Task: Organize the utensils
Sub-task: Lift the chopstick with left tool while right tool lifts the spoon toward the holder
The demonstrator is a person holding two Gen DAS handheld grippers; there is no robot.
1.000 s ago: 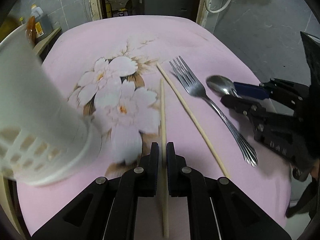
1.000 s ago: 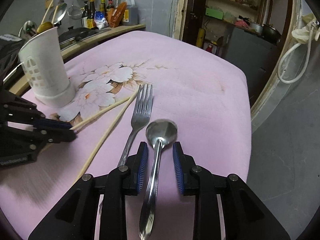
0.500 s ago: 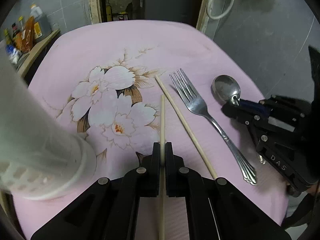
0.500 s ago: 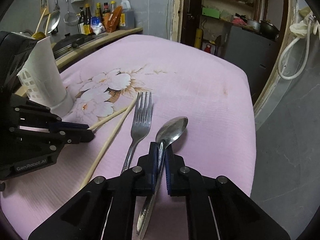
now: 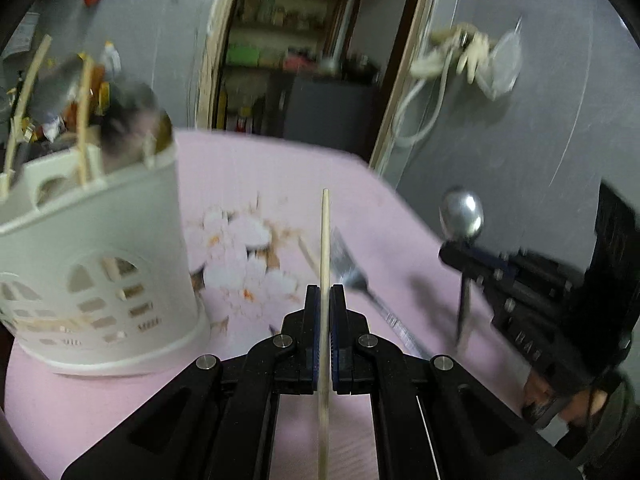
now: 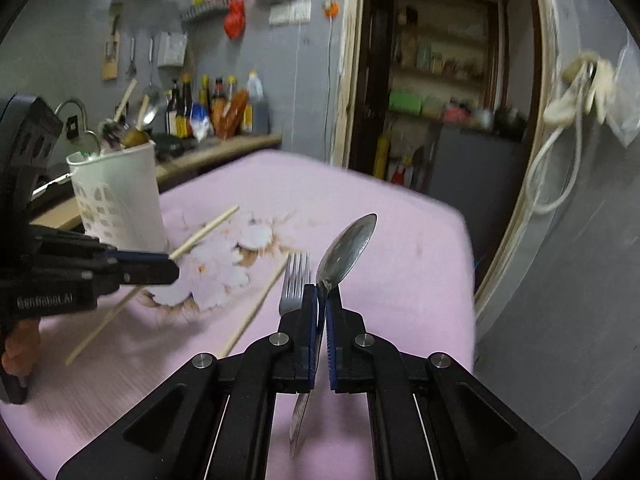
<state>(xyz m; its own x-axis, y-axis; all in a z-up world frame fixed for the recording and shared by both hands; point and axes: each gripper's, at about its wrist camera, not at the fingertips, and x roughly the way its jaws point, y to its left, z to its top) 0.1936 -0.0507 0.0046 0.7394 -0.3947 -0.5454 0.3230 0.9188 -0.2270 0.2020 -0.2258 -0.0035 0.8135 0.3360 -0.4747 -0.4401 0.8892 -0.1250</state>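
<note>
Pale wood, slim and straight: one chopstick (image 5: 325, 240) is clamped between the pads of the left tongs (image 5: 325, 300), held near its middle with its tip raised clear of the table (image 5: 100, 412). The right tongs (image 6: 321, 300) have just closed on the neck of a steel spoon (image 6: 347, 250); the pads press on it, the bowl tilts up and to the right, and the handle end hangs below the fingers, off the cloth.

Pink cloth with a white and brown flower print (image 6: 224, 264) covers the table. On it remain a second chopstick (image 6: 256, 308) lying diagonally and a steel fork (image 6: 295, 280) with tines pointing away, the two just beside each other and between the two tongs. In the left wrist view the fork and this chopstick are blurred.

White plastic, perforated near its base, the utensil holder (image 5: 96, 264) stands upright at the left side of the table, just beside the left tongs. Chopsticks and the rounded ends of other utensils stand in it; which utensils they are cannot be told.

Bare cloth lies behind the flower print up to the far edge. Beyond the table's right edge is grey floor (image 6: 560, 320), and behind the far edge an open doorway (image 6: 440, 80) to shelves. A counter with bottles (image 6: 212, 112) runs behind the holder.
</note>
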